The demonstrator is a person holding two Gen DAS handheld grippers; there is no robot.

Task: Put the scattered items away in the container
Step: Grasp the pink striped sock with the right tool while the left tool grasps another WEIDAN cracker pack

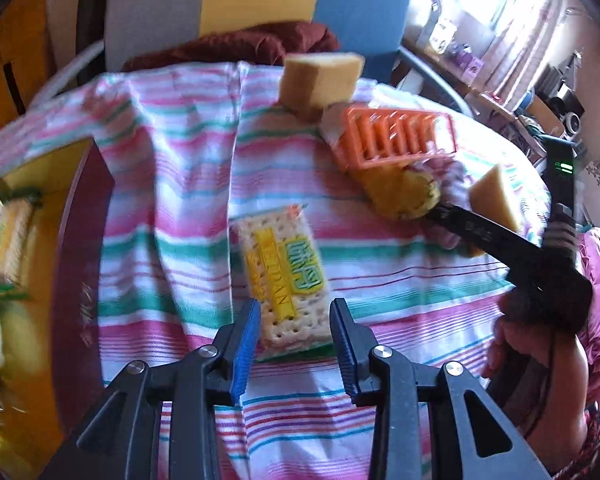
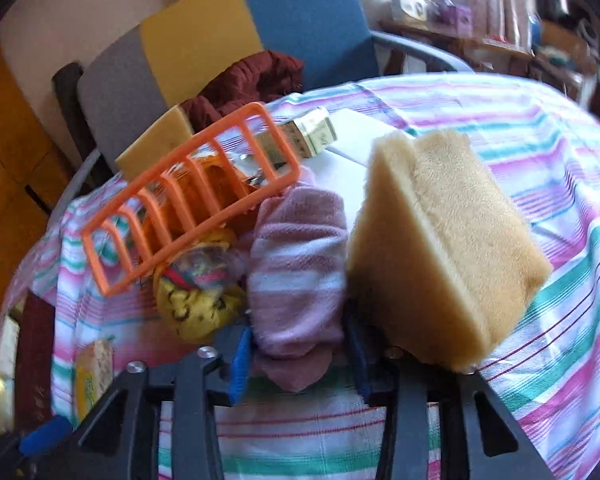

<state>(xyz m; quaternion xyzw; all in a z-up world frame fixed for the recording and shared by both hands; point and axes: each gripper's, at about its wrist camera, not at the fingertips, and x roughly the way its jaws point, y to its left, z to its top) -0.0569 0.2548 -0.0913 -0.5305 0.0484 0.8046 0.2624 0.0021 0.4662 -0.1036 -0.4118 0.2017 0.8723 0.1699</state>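
Note:
In the left wrist view a cracker packet point(image 1: 280, 276) with a yellow label lies on the striped cloth, just ahead of my open left gripper point(image 1: 296, 340); its near end sits between the blue pads. The dark red container point(image 1: 88, 240) with a yellow inside stands to the left and holds another packet point(image 1: 12, 248). My right gripper point(image 2: 298, 340) is open wide around a rolled pink towel point(image 2: 296, 272), which fills the gap. A yellow sponge point(image 2: 440, 248) leans against its right finger. A yellow spotted bundle point(image 2: 196, 304) lies left of the towel.
An orange plastic rack point(image 2: 188, 200) lies tilted behind the towel, over a small green box point(image 2: 316, 132). A second sponge point(image 1: 320, 80) stands at the table's far edge. A chair with dark red fabric point(image 1: 236, 46) is behind. A hand point(image 1: 516, 340) holds the right gripper.

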